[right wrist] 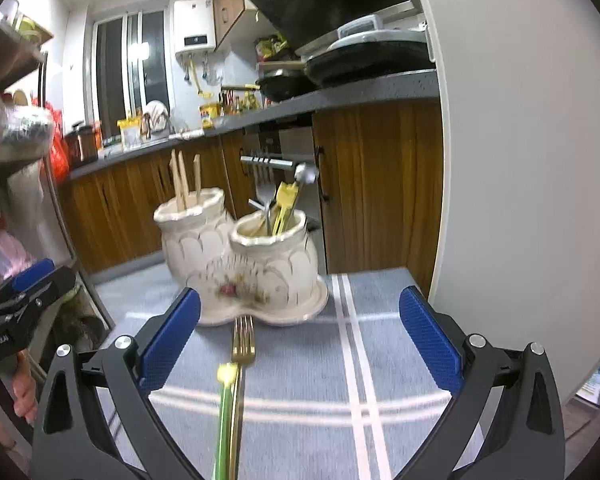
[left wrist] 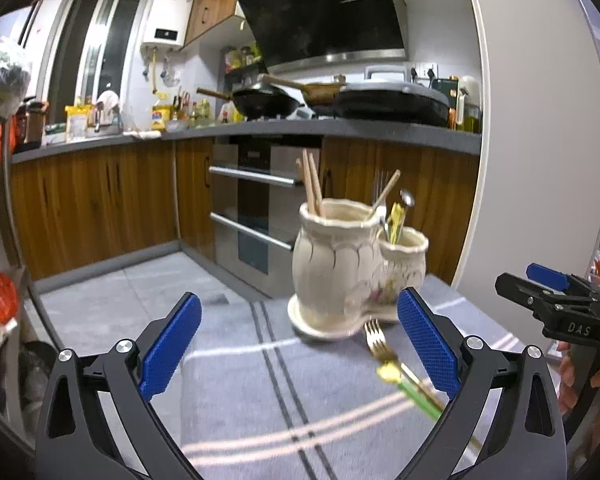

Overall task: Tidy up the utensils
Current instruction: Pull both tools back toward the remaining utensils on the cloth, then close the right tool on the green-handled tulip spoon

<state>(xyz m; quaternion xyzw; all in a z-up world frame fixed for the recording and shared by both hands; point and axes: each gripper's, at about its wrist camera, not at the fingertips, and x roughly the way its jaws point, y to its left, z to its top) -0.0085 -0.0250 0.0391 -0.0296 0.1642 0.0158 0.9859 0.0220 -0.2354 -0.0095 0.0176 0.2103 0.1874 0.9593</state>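
The gold metal fork (right wrist: pixel 242 344) and green-handled utensil with a yellow tip (right wrist: pixel 225 400) lay on the grey striped tabletop (right wrist: pixel 380 360), nearest, between the right hand-held gripper (right wrist: pixel 300 340), spread wide and empty. The left hand-held gripper (left wrist: pixel 299 344) was wide too. Beyond stood the cream ceramic double-pot utensil holder (right wrist: pixel 240 268).

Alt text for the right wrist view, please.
Open blue-padded right tongs hover over a gold metal fork and a green-handled utensil lying on a blue striped tablecloth, before a cream ceramic double-pot utensil holder holding wooden chopsticks.
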